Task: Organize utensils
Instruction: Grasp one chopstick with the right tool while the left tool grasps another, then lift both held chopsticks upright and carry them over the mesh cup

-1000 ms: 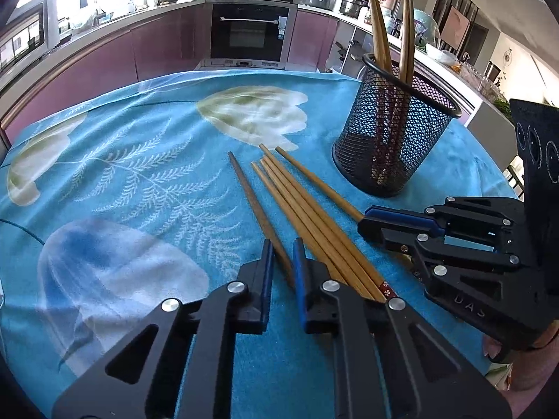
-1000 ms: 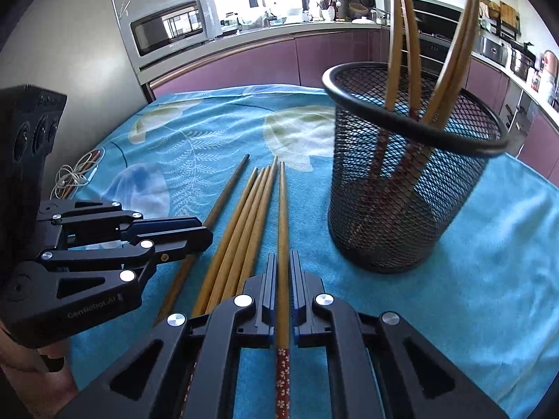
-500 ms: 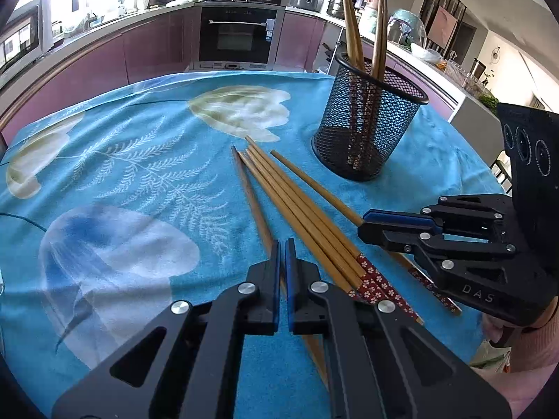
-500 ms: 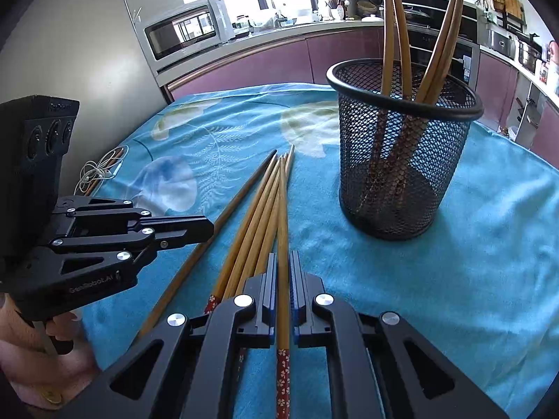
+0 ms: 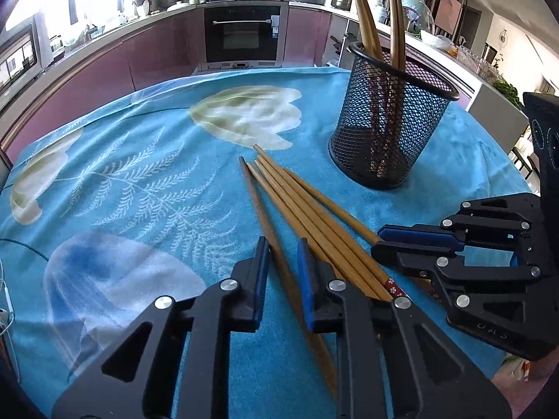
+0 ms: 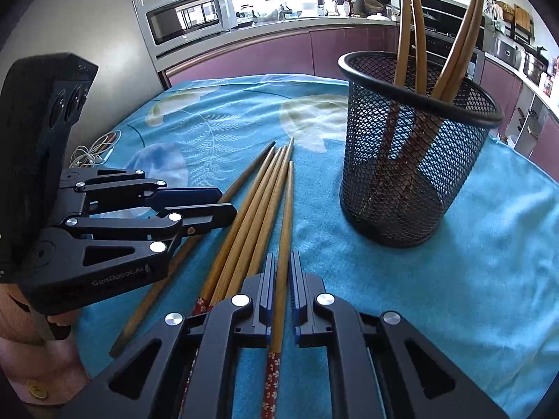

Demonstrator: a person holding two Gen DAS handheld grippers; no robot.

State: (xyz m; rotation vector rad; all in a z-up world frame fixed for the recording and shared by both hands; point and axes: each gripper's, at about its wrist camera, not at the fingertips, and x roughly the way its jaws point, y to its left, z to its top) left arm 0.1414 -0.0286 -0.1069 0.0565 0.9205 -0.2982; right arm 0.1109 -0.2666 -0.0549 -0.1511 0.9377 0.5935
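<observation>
Straddling darker chopstick (image 5: pixel 265 216), left gripper (image 5: pixel 282 255) parted, mesh holder (image 5: pixel 391 129) well apart

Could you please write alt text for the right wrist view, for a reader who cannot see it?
The right gripper grips one chopstick lying on a blue floral tablecloth, beside four loose chopsticks. A black mesh holder with upright chopsticks stands right; the left gripper is at left.

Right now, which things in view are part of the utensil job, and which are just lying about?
Job:
loose chopsticks
mesh holder, four chopsticks already inside
left gripper, right gripper

Lying about:
white cable
microwave
oven
</observation>
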